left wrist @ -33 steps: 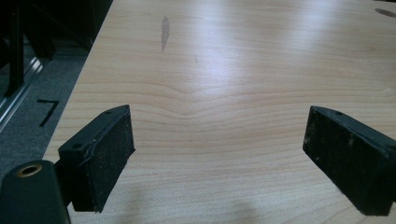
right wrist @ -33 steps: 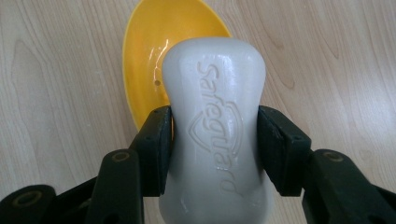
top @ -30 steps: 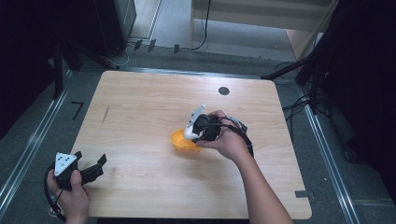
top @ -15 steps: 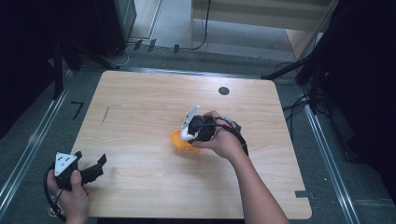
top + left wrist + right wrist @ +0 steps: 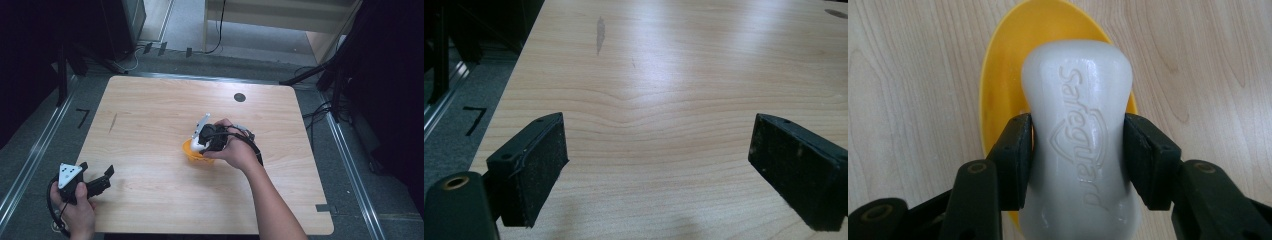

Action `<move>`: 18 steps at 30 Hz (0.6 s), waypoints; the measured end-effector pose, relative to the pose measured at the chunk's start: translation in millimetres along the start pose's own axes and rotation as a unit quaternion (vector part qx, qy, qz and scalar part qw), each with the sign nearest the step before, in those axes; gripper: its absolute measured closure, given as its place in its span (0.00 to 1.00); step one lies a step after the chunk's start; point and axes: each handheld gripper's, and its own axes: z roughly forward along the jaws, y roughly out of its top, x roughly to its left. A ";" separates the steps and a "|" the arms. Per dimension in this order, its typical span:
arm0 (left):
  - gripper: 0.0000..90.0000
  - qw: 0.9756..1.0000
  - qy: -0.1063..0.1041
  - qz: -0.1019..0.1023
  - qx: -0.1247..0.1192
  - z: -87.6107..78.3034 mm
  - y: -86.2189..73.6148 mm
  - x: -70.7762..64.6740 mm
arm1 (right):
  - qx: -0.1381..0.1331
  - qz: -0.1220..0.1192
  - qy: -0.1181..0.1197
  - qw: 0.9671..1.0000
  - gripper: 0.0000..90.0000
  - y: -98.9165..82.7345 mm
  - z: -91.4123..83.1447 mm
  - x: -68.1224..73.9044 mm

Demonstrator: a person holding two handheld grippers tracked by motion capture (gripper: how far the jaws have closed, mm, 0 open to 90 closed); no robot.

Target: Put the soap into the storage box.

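While your right gripper (image 5: pixel 1078 155) clamps the white soap bar (image 5: pixel 1079 115) at its narrow waist, one pad on each long side, the bar sits over the yellow dish (image 5: pixel 1000 80) near the middle of the tabletop (image 5: pixel 150 115). Its long axis runs straight out along the jaws, embossed face up toward the camera, far end over the dish. Your left gripper (image 5: pixel 656 167) hangs open over bare tabletop at the near left corner, well apart.

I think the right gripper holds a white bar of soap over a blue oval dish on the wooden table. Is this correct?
Not quite: the oval dish is yellow, not blue, as the right gripper view shows. The right gripper does hold the white bar of soap over it on the wooden table.
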 end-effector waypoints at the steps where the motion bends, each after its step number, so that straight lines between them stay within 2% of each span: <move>1: 0.10 1.000 0.000 0.000 0.000 0.0 0.0 0.0 | 0.002 -0.001 0.000 1.000 0.55 0.0 1.0 0.2; 10: 0.10 1.000 0.000 -0.001 0.000 0.0 0.0 0.0 | 0.001 -0.003 0.002 1.000 0.55 1.2 4.3 0.4; 13: 0.10 1.000 -0.001 -0.001 0.000 0.0 0.0 0.1 | -0.003 0.013 0.006 1.000 0.55 1.7 2.3 0.1; 16: 0.10 1.000 -0.001 0.000 0.000 0.0 0.0 0.0 | -0.029 0.035 0.000 0.999 0.53 3.1 -7.7 -3.6; 18: 0.10 1.000 -0.001 -0.001 0.000 0.0 0.0 0.1 | -0.037 0.040 -0.001 0.998 0.53 2.4 -12.7 -4.9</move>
